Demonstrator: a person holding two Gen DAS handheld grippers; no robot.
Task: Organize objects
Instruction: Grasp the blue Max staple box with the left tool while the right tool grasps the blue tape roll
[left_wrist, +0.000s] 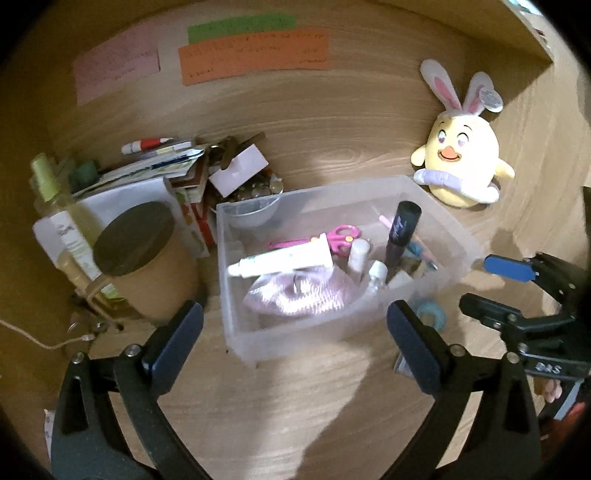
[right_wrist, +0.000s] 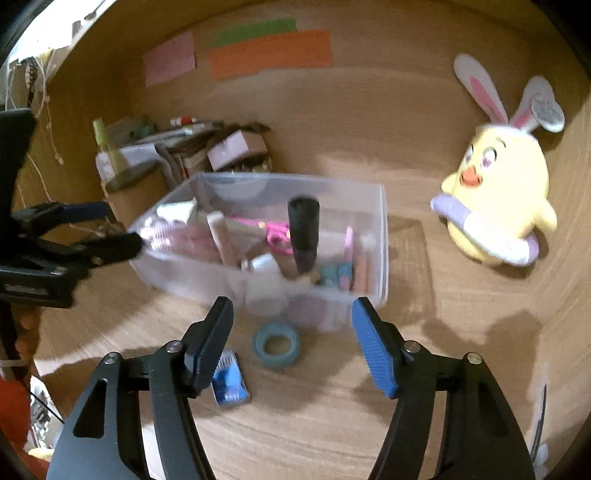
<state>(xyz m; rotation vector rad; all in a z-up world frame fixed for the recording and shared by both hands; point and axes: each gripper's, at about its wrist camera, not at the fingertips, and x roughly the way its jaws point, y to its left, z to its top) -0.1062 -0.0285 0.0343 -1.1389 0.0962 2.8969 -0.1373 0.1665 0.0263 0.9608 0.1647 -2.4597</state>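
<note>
Hovering over the wooden surface (left_wrist: 295, 406), the left gripper (left_wrist: 295, 328) has its jaws spread wide and holds nothing. Straight ahead between those jaws stands the clear plastic bin (left_wrist: 240, 332), its near wall just beyond the fingertips. Inside it lie a white tube (left_wrist: 284, 258), pink scissors (left_wrist: 341, 236), a pale pink netted pouch (left_wrist: 295, 295), a dark upright tube (left_wrist: 402, 232) and a few small white bottles (left_wrist: 360, 254). Ahead and left of the left jaws sit a round cardboard canister (left_wrist: 147, 266) with a dark lid, a spray bottle (left_wrist: 55, 192) and a heap of papers and boxes (left_wrist: 177, 170). Far ahead and to the right, a yellow plush chick with rabbit ears (left_wrist: 461, 147) leans by the wooden back wall, where pink, green and orange paper notes (left_wrist: 255, 55) are stuck.

The right gripper (right_wrist: 291, 328) is likewise spread wide and empty. Just ahead between its jaws lies a teal tape roll (right_wrist: 277, 345) on the surface, close in front of the bin's near wall (right_wrist: 207, 280). A small blue box (right_wrist: 231, 380) lies right beside the left-hand fingertip, touching or nearly so; I cannot tell which. The plush chick (right_wrist: 498, 199) sits well off to the right of these jaws. The view is blurred.
</note>
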